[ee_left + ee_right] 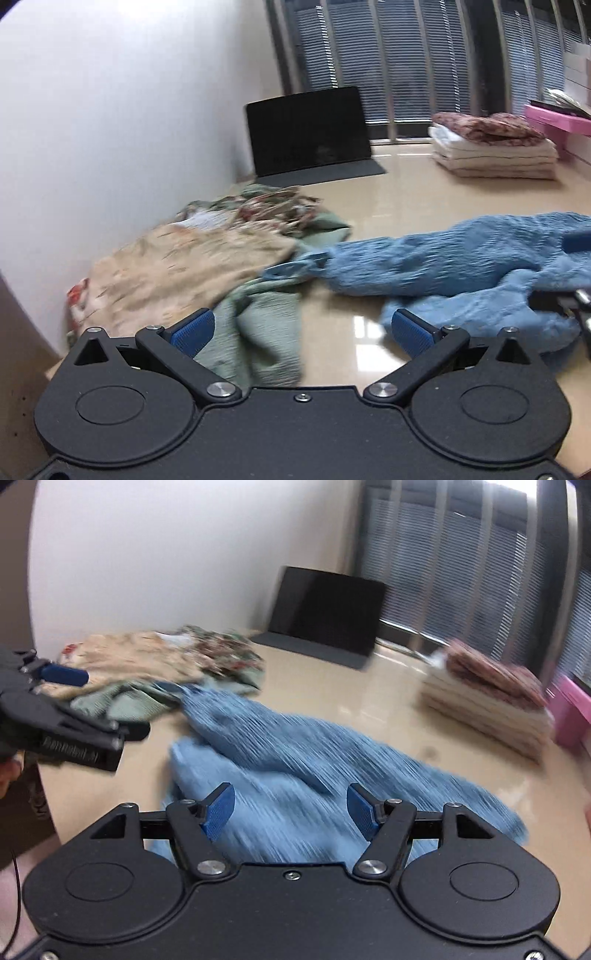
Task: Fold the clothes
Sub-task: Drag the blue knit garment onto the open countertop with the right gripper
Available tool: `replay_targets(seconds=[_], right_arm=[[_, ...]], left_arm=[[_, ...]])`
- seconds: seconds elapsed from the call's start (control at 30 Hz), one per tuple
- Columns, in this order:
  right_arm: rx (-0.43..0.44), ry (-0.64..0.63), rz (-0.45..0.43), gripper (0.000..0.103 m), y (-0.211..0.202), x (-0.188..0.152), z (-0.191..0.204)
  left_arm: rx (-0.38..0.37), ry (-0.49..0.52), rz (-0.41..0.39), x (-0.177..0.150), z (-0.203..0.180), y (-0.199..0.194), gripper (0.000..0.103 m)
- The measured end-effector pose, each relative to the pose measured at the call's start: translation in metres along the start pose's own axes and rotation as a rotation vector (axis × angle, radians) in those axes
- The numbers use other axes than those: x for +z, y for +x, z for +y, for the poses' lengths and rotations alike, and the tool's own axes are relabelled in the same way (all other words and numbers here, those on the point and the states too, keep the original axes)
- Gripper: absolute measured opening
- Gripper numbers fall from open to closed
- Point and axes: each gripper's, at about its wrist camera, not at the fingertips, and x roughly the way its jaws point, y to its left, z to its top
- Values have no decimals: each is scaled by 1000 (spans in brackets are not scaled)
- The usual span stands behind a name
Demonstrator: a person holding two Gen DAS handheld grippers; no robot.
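Note:
A crumpled blue textured garment (461, 266) lies on the glossy beige table (406, 188); it also shows in the right wrist view (295, 760). My left gripper (301, 330) is open and empty above the table, between the blue garment and a green garment (266, 332). My right gripper (291, 810) is open just above the blue garment, with nothing between its pads. The left gripper also shows in the right wrist view (66, 701), at the far left, and part of the right gripper shows at the right edge of the left wrist view.
A pile of unfolded clothes, beige floral (177, 269) and patterned green, lies by the white wall. A stack of folded clothes (495, 147) sits at the far right beside a pink box (557, 122). An open dark laptop (310, 136) stands at the back.

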Motion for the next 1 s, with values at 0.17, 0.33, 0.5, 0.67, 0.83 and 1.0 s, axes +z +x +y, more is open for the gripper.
replay_targets(seconds=[0.17,0.33,0.5,0.67,0.83,1.0], right_arm=[[108,-88,28,69,59,48,27],[115,-183,154,66,126,77,55],[113,-83,251,10,142,94,37],[26,71,115,7,116,142,-23],[-28,213,-193,7,30,224,-86],[-24,181,-474,7,-89,243,-106]], left_arm=[[40,-21,-20,-7,30,-2,103],[44,-57,-29,-13,57,-5,103],[42,-70,-37,-16,73,-10,103],[5,-80,-52,-1,66,-8,103],[-80,-112,-119,35,45,-16,103],[-141,-162,-223,77,29,-37,103]])
